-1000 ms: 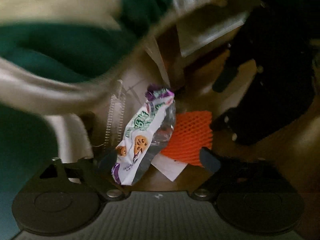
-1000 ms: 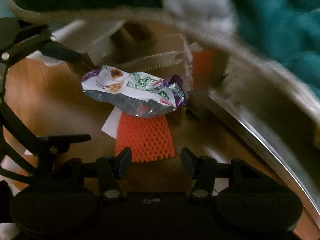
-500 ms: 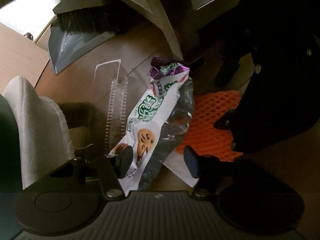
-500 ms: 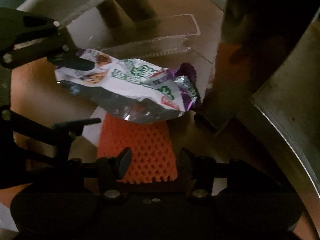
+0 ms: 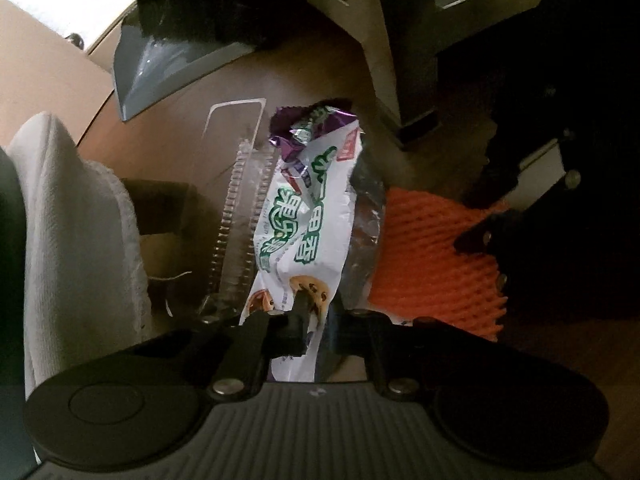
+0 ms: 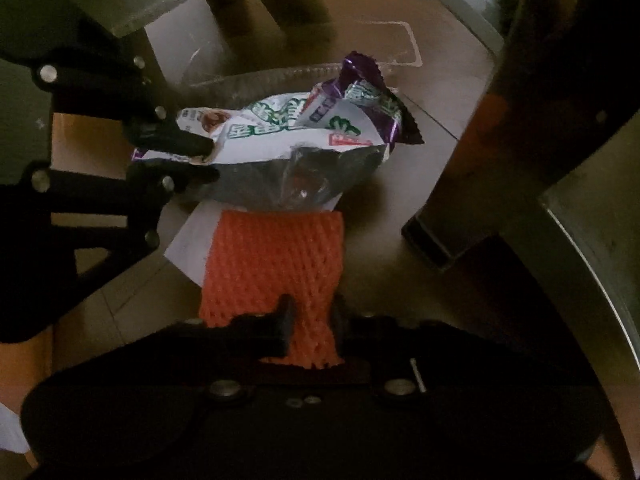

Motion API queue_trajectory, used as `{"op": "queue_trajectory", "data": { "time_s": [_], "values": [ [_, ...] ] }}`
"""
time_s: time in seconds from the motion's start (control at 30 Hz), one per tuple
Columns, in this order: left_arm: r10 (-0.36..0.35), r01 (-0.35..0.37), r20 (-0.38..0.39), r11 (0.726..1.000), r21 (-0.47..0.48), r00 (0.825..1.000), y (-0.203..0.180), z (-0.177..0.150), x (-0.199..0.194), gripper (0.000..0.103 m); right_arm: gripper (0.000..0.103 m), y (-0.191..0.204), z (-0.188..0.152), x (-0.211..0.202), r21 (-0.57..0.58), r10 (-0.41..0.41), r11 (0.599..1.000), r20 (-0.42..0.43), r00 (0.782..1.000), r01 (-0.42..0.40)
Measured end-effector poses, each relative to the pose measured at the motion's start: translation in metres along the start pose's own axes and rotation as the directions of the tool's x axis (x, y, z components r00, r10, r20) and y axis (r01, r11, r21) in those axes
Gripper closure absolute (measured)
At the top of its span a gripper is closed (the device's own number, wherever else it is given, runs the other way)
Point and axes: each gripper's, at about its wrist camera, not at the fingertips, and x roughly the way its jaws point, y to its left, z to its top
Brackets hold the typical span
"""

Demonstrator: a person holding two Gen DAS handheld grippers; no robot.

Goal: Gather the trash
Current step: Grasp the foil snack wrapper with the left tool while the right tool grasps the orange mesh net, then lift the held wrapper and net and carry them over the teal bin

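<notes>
My left gripper (image 5: 316, 316) is clamped on the near end of the torn biscuit wrapper (image 5: 308, 216), whose open silver inside looks empty, lying on the brown floor (image 6: 400, 8). At its three o'clock, my right gripper (image 6: 312, 320) is closing, its pads pinching the orange foam net sleeve (image 6: 276, 256). At the wrapper's nine o'clock lies a clear plastic tray (image 5: 236, 184), empty; at eleven o'clock a grey dustpan (image 5: 160, 76).

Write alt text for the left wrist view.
The left gripper pinches the near end of a white and purple snack wrapper lying on a wooden floor. An orange foam net lies to its right, a grey dustpan beyond.
</notes>
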Motion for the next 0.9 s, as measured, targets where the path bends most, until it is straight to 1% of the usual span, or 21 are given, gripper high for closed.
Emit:
{"op": "queue_trajectory", "data": {
  "time_s": [0.17,0.27,0.37,0.5,0.67,0.73,0.8,0.83,0.9],
  "values": [
    [-0.02,0.02,-0.004,0.998,-0.064,1.0,0.009,-0.002,-0.008,0.098,0.096,-0.01,-0.008,-0.022,0.079,0.029,0.996,0.023,0.999,-0.031],
    [-0.055,0.054,-0.009,0.992,-0.116,0.998,0.012,-0.005,-0.02,0.098,0.096,-0.01,-0.019,-0.039,0.114,0.037,0.993,0.023,0.999,-0.04],
    [-0.081,0.079,-0.017,0.99,-0.121,0.997,0.012,-0.007,-0.036,0.099,0.096,-0.006,-0.032,-0.062,0.14,0.036,0.989,0.019,0.999,-0.038],
    [-0.124,0.121,-0.014,0.982,-0.145,0.992,0.016,-0.01,-0.068,0.099,0.096,0.0,-0.043,-0.09,0.188,0.024,0.982,0.02,1.0,-0.028],
    [-0.155,0.152,-0.009,0.979,-0.133,0.988,0.024,-0.016,-0.104,0.098,0.096,0.003,-0.052,-0.134,0.232,0.012,0.973,0.048,0.999,-0.023],
    [-0.147,0.146,0.003,0.98,-0.133,0.989,0.023,-0.016,-0.11,0.098,0.096,0.003,-0.058,-0.152,0.249,0.017,0.968,0.066,0.998,-0.033],
    [-0.162,0.161,0.008,0.971,-0.175,0.987,0.025,-0.013,-0.111,0.098,0.096,0.003,-0.065,-0.182,0.253,0.029,0.966,0.084,0.996,-0.049],
    [-0.173,0.171,0.009,0.963,-0.207,0.985,0.027,-0.012,-0.11,0.096,0.096,0.004,-0.066,-0.194,0.255,0.031,0.966,0.092,0.995,-0.054],
    [-0.208,0.203,0.012,0.94,-0.275,0.978,0.031,-0.008,-0.103,0.091,0.095,0.006,-0.07,-0.225,0.258,0.041,0.964,0.113,0.993,-0.069]
  ]
}}
